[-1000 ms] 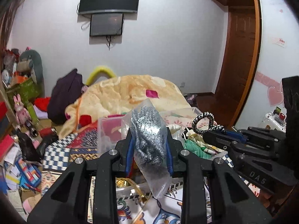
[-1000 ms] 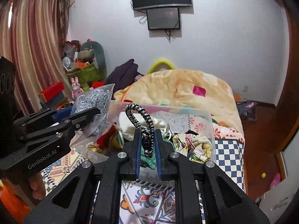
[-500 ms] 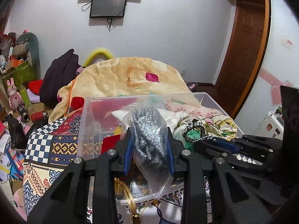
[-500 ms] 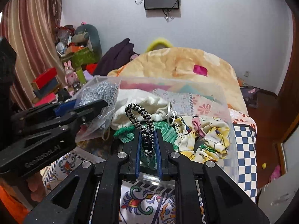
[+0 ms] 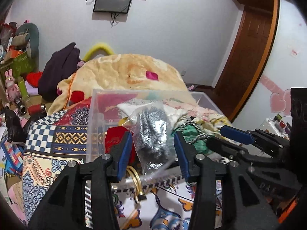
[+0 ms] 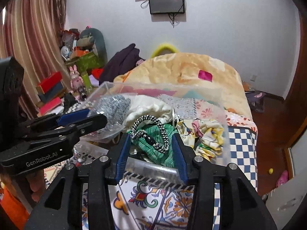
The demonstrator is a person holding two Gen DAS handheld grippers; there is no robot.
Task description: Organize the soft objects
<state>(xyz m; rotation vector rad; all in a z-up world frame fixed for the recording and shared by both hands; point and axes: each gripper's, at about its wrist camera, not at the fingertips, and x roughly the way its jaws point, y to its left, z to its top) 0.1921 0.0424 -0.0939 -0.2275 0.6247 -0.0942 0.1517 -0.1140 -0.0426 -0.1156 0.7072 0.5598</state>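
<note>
A clear plastic bin [image 5: 96, 118] full of soft items stands on the patterned bedspread; it also shows in the right wrist view [image 6: 207, 92]. My left gripper [image 5: 153, 149] is open, its blue pads wide apart, with the bagged grey knit gloves [image 5: 153, 134] loose between them over the bin's near edge. The gloves [image 6: 113, 107] also show in the right wrist view. My right gripper [image 6: 150, 149] is open over the bin. The black-and-white braided hair tie [image 6: 151, 132] lies on a green knit cloth [image 6: 153, 145] between its pads.
An orange-yellow blanket [image 5: 130, 71] is heaped behind the bin. Toys, boxes and a dark garment [image 5: 57, 72] crowd the left side. A wooden door [image 5: 249, 61] is at the right. A gold ring-shaped item [image 5: 136, 180] lies by the bin's front.
Both grippers moved down over the bin and opened. The bagged gloves and the hair tie were let go and now rest in the bin.
</note>
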